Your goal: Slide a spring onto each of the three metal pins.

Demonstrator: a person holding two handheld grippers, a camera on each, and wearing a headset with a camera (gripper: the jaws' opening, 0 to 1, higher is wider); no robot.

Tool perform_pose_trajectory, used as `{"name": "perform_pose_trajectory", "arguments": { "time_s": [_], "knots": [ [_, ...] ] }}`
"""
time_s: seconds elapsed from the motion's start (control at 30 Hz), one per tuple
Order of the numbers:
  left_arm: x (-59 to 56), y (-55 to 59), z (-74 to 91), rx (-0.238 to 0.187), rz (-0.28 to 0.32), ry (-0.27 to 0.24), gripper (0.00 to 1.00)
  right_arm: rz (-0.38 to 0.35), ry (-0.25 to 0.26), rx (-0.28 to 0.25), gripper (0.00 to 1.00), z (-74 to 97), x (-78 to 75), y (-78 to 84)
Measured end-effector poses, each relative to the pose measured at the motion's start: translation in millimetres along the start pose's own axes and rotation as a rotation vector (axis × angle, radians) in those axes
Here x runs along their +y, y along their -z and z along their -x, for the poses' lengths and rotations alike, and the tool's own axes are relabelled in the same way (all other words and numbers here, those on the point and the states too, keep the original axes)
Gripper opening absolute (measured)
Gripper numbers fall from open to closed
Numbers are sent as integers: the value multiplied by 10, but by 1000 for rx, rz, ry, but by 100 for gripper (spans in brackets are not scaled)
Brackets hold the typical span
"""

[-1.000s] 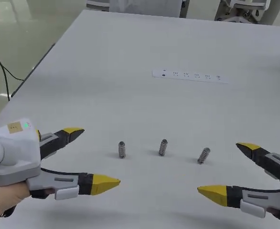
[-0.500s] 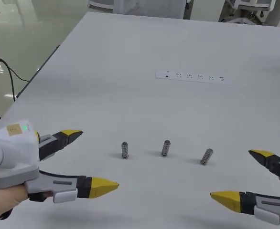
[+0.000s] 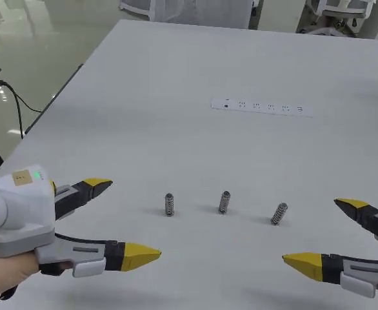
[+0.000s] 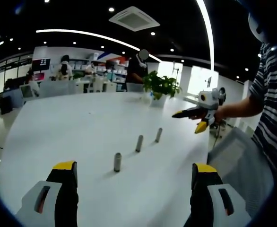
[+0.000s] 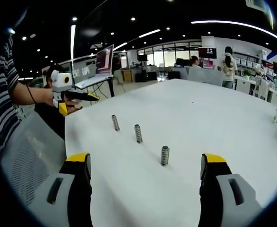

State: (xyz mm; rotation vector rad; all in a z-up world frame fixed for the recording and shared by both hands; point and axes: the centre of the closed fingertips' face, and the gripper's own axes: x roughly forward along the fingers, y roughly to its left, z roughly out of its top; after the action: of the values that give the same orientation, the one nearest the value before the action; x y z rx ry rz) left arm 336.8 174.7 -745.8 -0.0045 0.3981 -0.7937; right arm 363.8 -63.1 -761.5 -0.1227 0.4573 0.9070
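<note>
Pointing inward over the near part of the white table, the left gripper had its yellow-tipped fingers spread wide apart with nothing between them, and a hand was wrapped round its grey body. The right gripper faced it from the opposite side, its fingers just as far apart and likewise holding nothing. In the gap between the two pairs of fingertips and a little beyond them, three springs stood in a row on the tabletop, clear of every finger. The first spring stood closest to the left gripper's fingertips. The second spring stood about midway between the two grippers. The third spring stood closest to the right gripper's fingers and leaned slightly, while the other two stood upright. In the right gripper view the third spring sat straight ahead between that gripper's parted fingers, and the other two receded toward the left gripper. Whether a pin ran inside each coil could not be told. Well beyond the fingertips a white power strip lay flat on the table, and office chairs stood past the far edge.
</note>
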Motion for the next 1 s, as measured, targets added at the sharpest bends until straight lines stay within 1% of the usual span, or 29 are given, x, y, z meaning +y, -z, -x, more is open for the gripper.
{"name": "perform_pose_trajectory", "arguments": {
  "time_s": [0.17, 0.27, 0.37, 0.8, 1.0],
  "knots": [
    [17, 22, 6, 4, 4, -8, 98, 2, -5, 7, 96, 30, 7, 23],
    [1, 36, -12, 10, 2, -4, 98, 1, 2, 10, 96, 46, -24, 38],
    [-3, 31, -27, 7, 3, -3, 98, 0, 5, 10, 96, 52, -49, 42],
    [19, 30, 2, 8, 4, -8, 98, 1, -1, 17, 95, 44, -38, 64],
    [-7, 20, -24, 8, 1, -1, 98, 1, -1, 15, 95, 51, -23, 48]
  ]
}}
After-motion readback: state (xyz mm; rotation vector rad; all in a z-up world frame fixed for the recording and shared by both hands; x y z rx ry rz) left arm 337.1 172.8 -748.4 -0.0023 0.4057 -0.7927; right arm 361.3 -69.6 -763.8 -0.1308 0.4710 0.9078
